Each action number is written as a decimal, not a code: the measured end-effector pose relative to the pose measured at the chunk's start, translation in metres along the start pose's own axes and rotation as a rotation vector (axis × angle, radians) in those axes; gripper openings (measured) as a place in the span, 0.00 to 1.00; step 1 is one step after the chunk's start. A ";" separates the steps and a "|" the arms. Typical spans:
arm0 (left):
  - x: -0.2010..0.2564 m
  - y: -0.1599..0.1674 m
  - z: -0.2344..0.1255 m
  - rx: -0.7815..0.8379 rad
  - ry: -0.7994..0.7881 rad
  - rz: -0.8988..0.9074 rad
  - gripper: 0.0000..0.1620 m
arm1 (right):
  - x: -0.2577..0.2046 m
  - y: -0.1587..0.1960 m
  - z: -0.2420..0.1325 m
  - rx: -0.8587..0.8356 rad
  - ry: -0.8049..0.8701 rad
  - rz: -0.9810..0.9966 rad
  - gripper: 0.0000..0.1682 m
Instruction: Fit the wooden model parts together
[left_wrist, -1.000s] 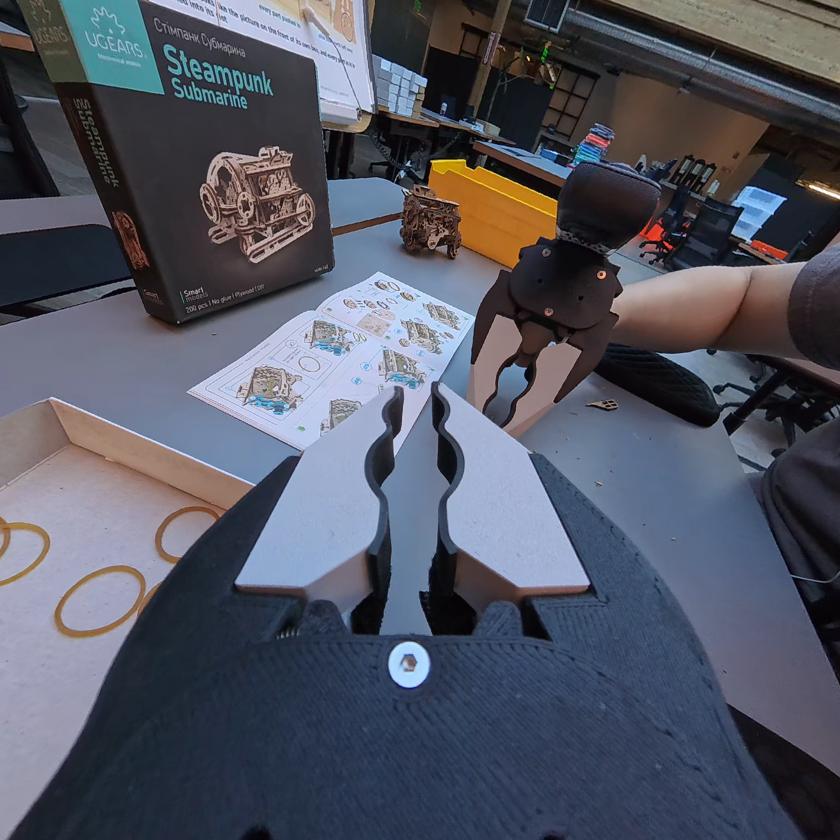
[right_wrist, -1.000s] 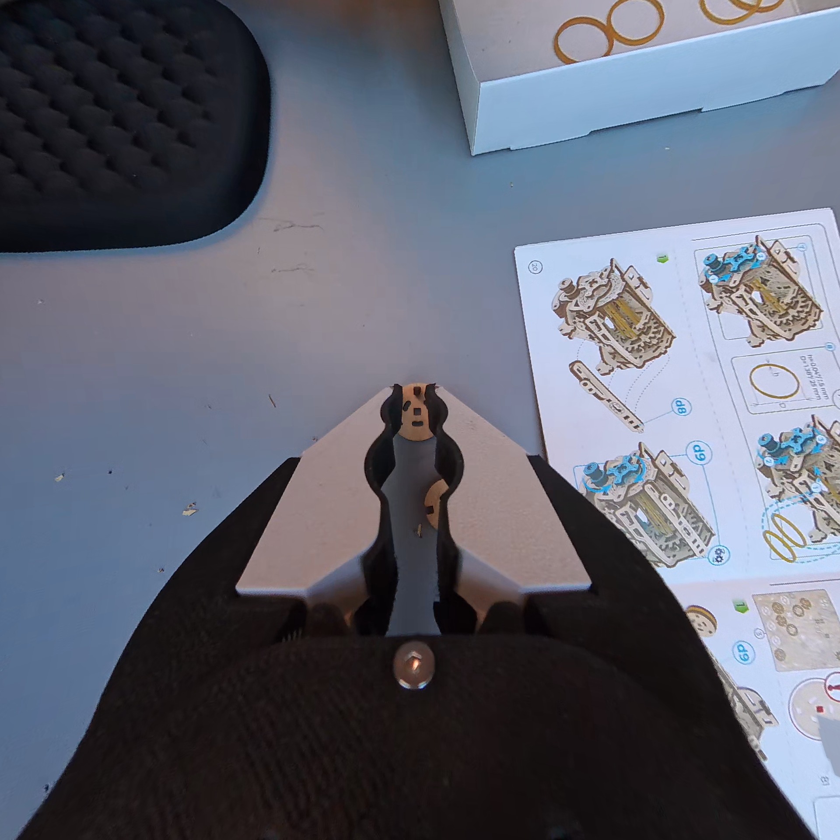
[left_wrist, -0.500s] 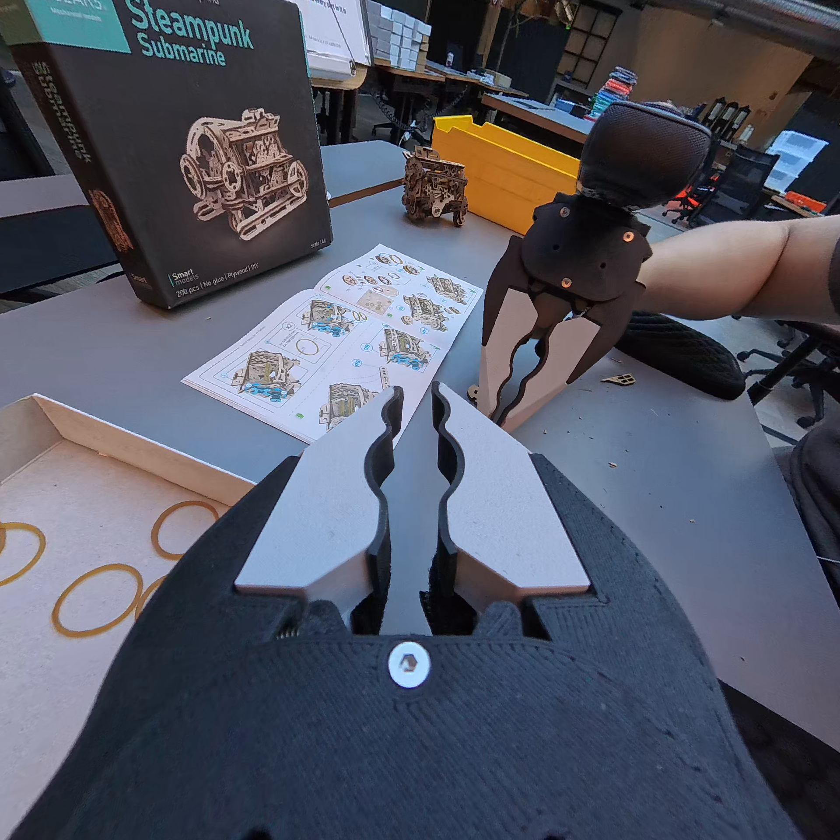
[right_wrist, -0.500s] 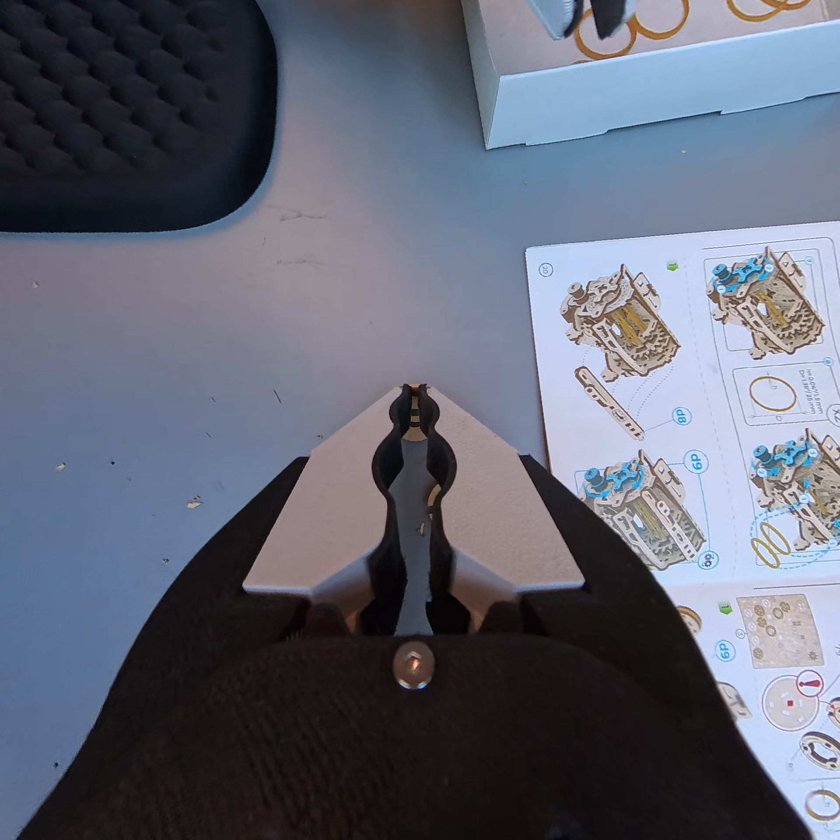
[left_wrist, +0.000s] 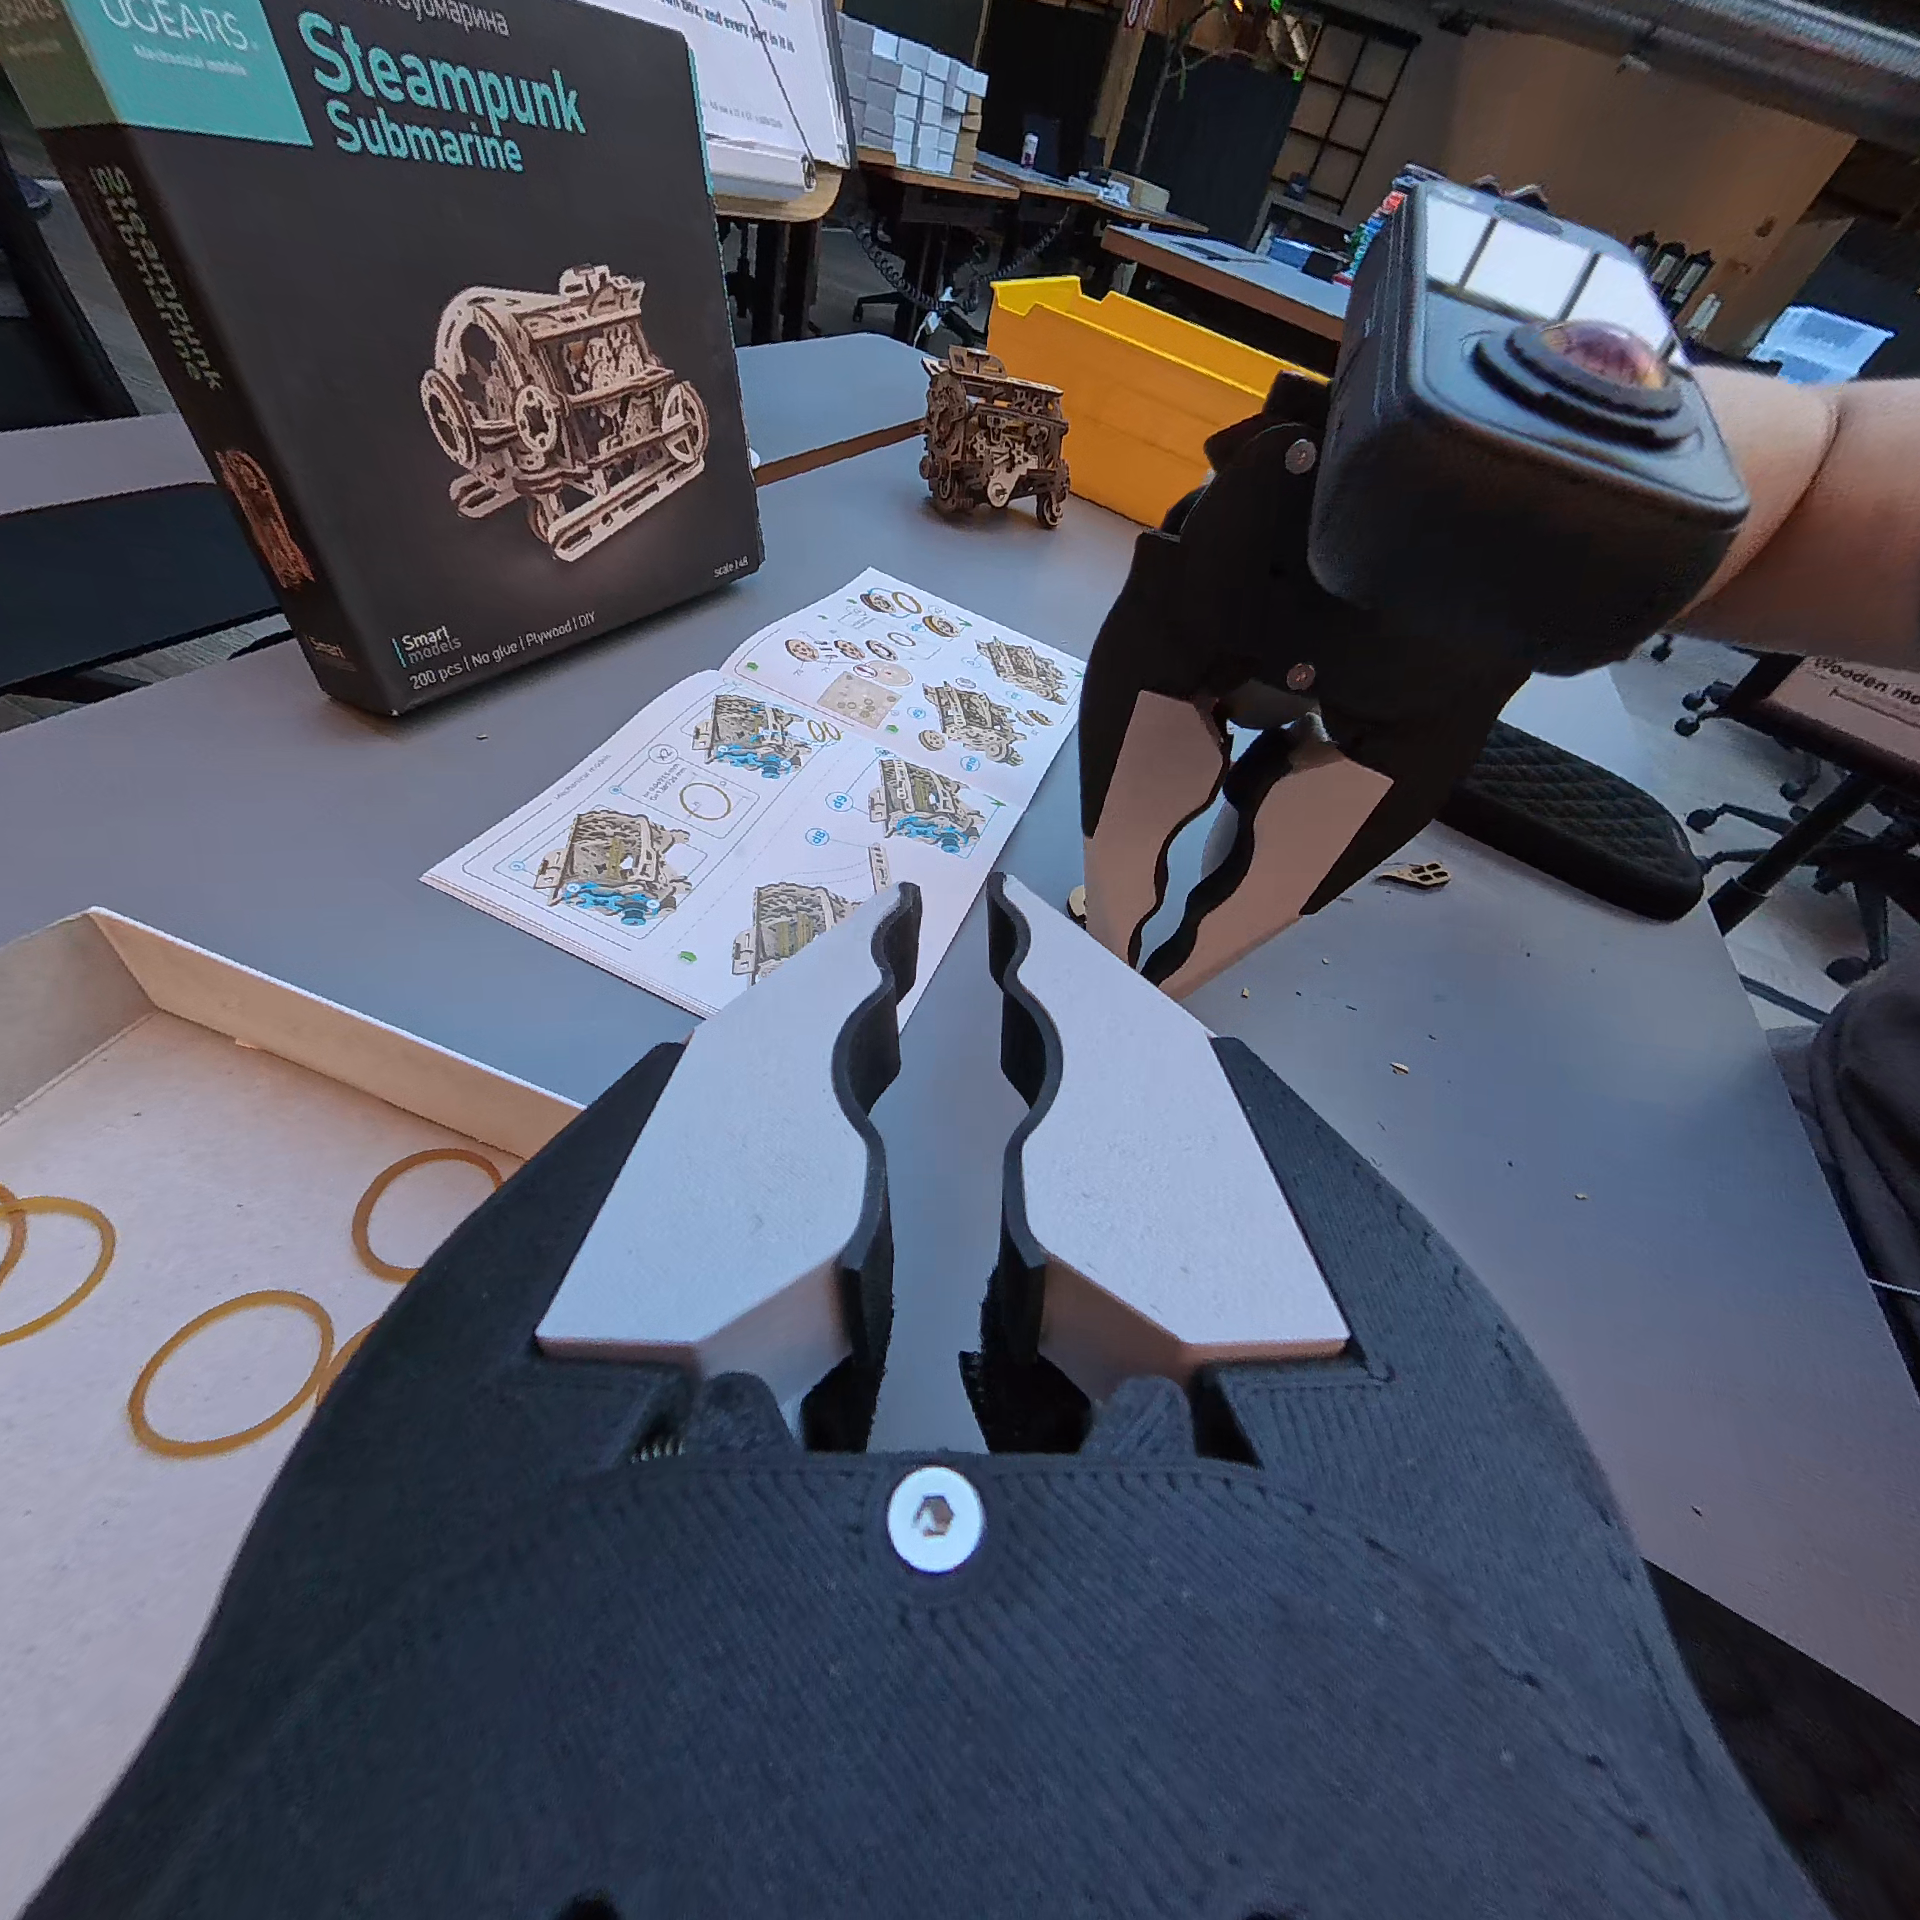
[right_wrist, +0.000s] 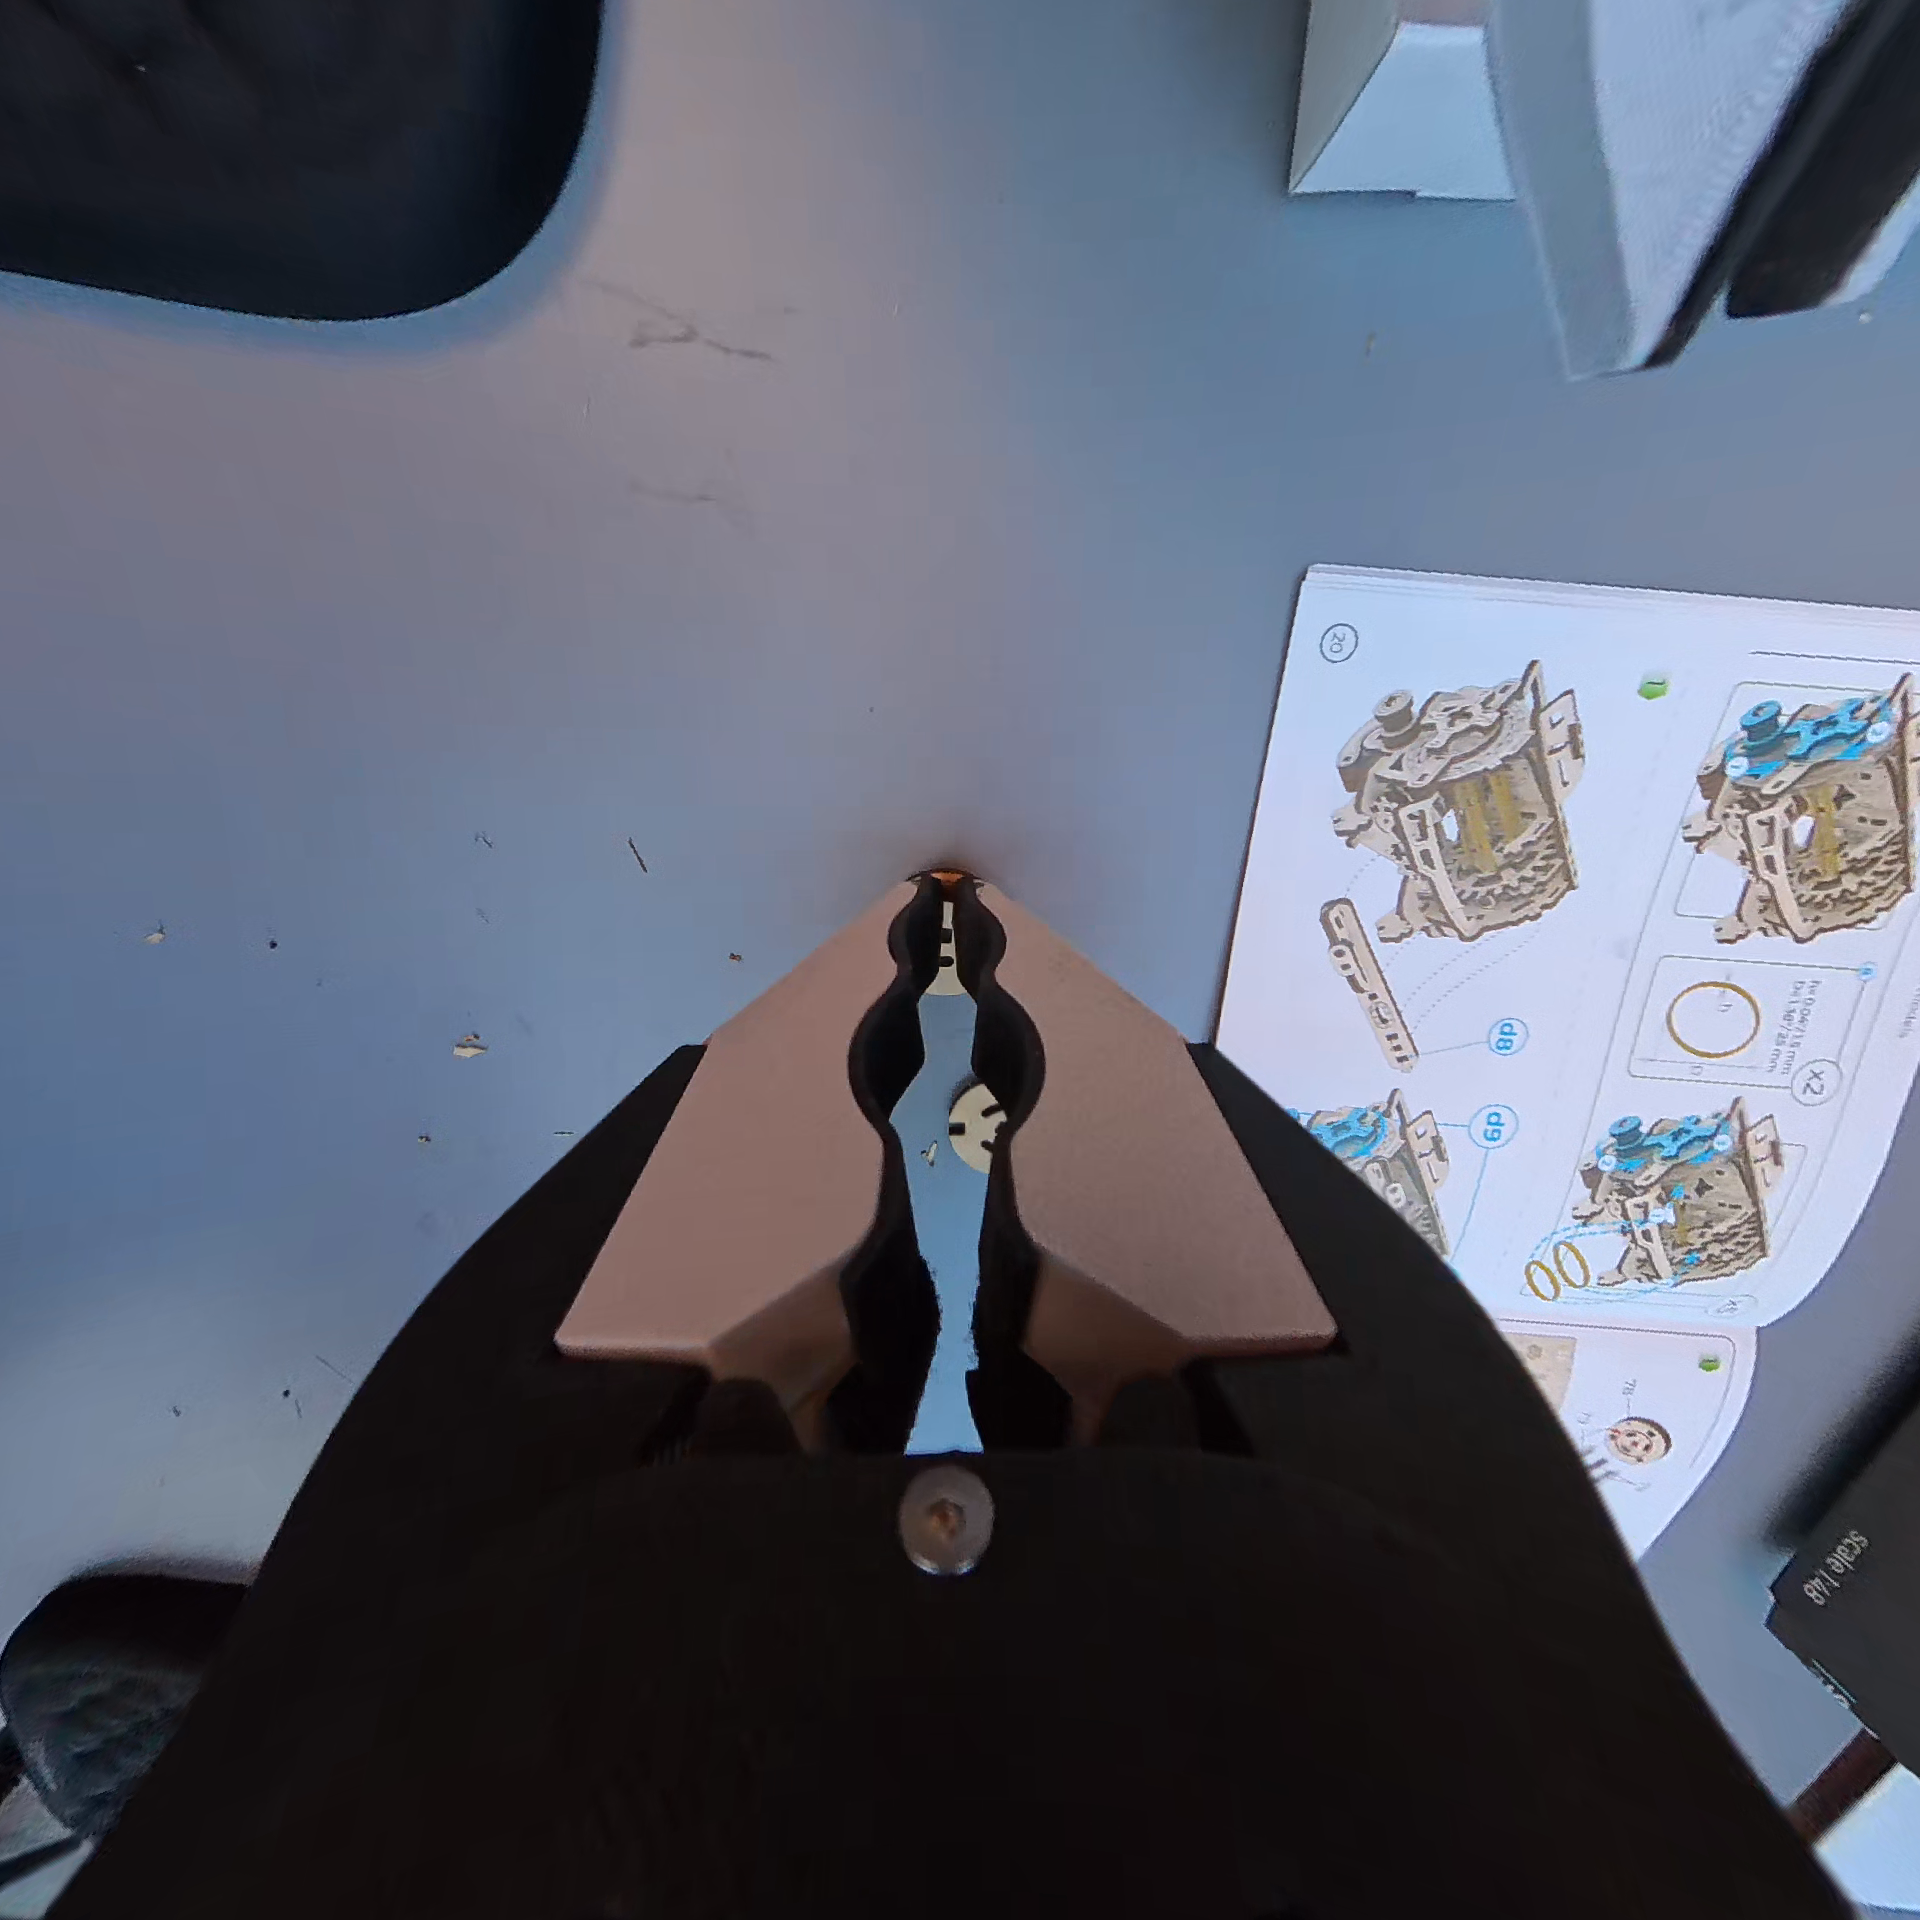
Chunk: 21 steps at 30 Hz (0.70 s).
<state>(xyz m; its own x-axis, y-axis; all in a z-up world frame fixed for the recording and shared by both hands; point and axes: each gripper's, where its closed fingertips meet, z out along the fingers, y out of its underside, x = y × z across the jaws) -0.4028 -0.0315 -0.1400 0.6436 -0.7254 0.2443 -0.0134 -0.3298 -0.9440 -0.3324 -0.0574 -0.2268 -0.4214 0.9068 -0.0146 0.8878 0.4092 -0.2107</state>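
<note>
My right gripper (right_wrist: 945, 896) points down at the grey table (right_wrist: 623, 675), its jaws shut on a small round wooden disc (right_wrist: 945, 940) pinched at the tips. A second small wooden disc (right_wrist: 975, 1132) lies on the table under the fingers. From the left wrist view the right gripper (left_wrist: 1164, 961) stands tip-down just beyond my left gripper (left_wrist: 945, 904), which is open and empty above the table. The part-built wooden model (left_wrist: 992, 447) stands far back on the table. An open instruction booklet (left_wrist: 769, 790) lies flat; it also shows in the right wrist view (right_wrist: 1621, 935).
The dark kit box (left_wrist: 416, 343) stands upright at the back left. A white tray (left_wrist: 312, 1029) with several rubber bands is at the near left. A yellow bin (left_wrist: 1132, 384) sits behind the model. A black padded mat (left_wrist: 1569, 821) and a loose wooden scrap (left_wrist: 1418, 875) lie right. There is about 12 cm between the tips of the two grippers.
The right gripper's jaws have closed from slightly apart onto the small disc at their tips. The left gripper has moved closer to the right gripper and stays open.
</note>
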 end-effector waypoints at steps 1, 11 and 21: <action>0.000 0.000 0.000 0.001 0.000 0.001 0.07 | 0.000 0.000 0.000 -0.013 -0.005 -0.002 0.01; 0.000 -0.003 -0.002 0.014 -0.001 -0.001 0.07 | 0.000 0.000 0.000 -0.014 -0.031 0.002 0.01; 0.001 -0.003 -0.001 0.016 0.004 -0.002 0.07 | 0.002 -0.002 0.000 0.142 0.014 -0.051 0.01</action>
<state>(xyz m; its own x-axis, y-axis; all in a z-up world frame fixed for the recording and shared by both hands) -0.4032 -0.0320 -0.1363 0.6405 -0.7272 0.2471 0.0003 -0.3215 -0.9469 -0.3347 -0.0561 -0.2262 -0.4613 0.8871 0.0133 0.8299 0.4367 -0.3472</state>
